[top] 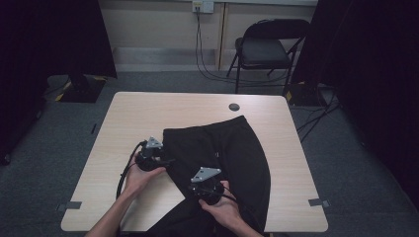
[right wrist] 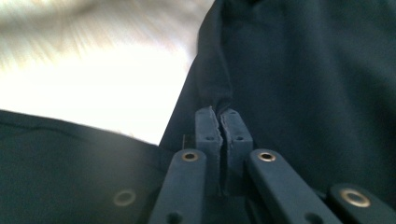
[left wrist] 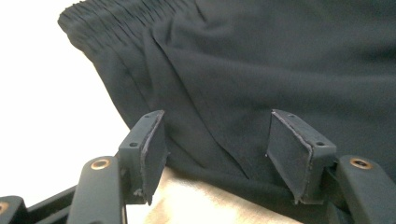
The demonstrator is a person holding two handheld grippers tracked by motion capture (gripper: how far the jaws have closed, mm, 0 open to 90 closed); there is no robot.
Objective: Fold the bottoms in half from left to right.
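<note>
A black garment with an elastic waistband [left wrist: 93, 18] lies on the light wooden table [top: 138, 118]; the garment [top: 227, 148] spreads from the table's middle to its near edge. My left gripper [top: 167, 160] stands open at the garment's left edge; in the left gripper view its gripper [left wrist: 217, 116] straddles the cloth's hem [left wrist: 224, 163], with the pads [left wrist: 154, 144] apart from it. My right gripper [top: 195, 188] sits lower on the garment. In the right gripper view that gripper [right wrist: 218, 112] is shut on a pinched fold of the black fabric [right wrist: 303, 70].
A round cable hole [top: 234, 106] sits near the table's far edge. Beyond the table stand a black folding chair [top: 267, 49], floor cables [top: 207, 69] and a dark stand base [top: 81, 89]. Bare tabletop lies left of the garment [top: 113, 148].
</note>
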